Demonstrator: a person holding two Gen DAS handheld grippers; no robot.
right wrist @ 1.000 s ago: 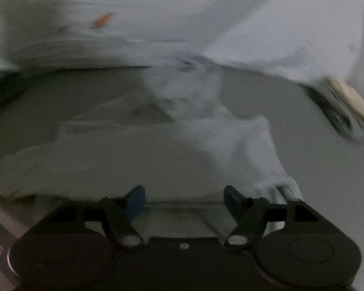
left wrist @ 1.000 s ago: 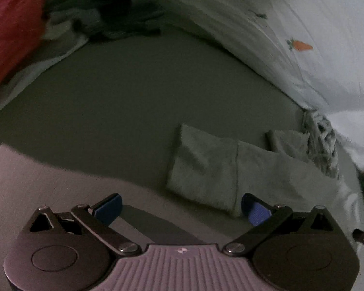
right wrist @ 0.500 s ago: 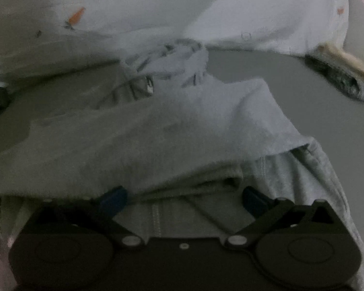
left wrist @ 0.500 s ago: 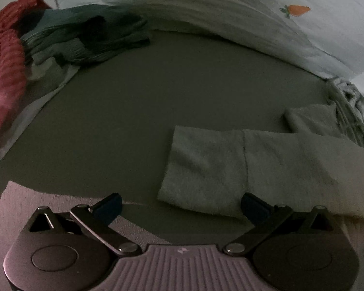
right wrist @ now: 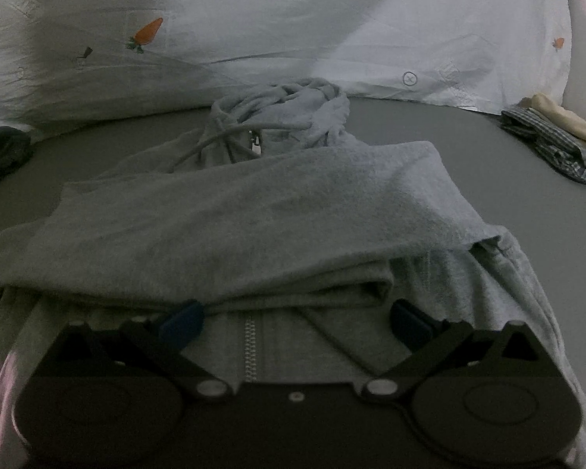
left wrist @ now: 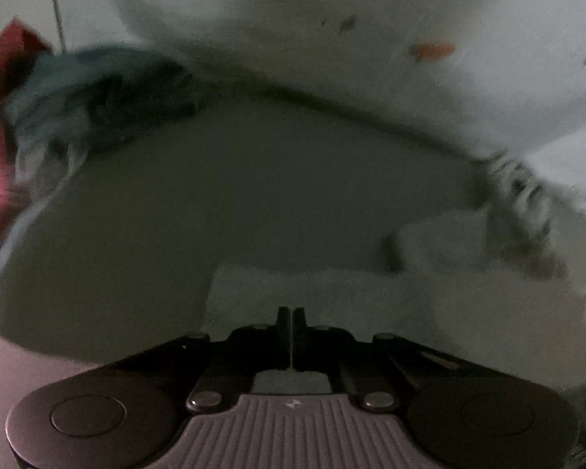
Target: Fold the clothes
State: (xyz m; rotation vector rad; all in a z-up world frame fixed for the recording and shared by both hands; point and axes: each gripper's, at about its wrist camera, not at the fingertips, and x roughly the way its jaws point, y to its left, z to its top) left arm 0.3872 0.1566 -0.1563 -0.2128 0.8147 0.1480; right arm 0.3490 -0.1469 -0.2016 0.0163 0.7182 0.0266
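Mostly mid-fold: grey hoodie fills centre of right-wrist frame on bed sheet, sleeve laid across body. Next move (a judgement): grab hem, fold toward hood. Right tool wide, empty, over zipper. Left tool fully closed, whether pinching sleeve edge unclear.

bare grey sheet open right of the hoodie, white duvet walling the far side, folded clothes at right edge
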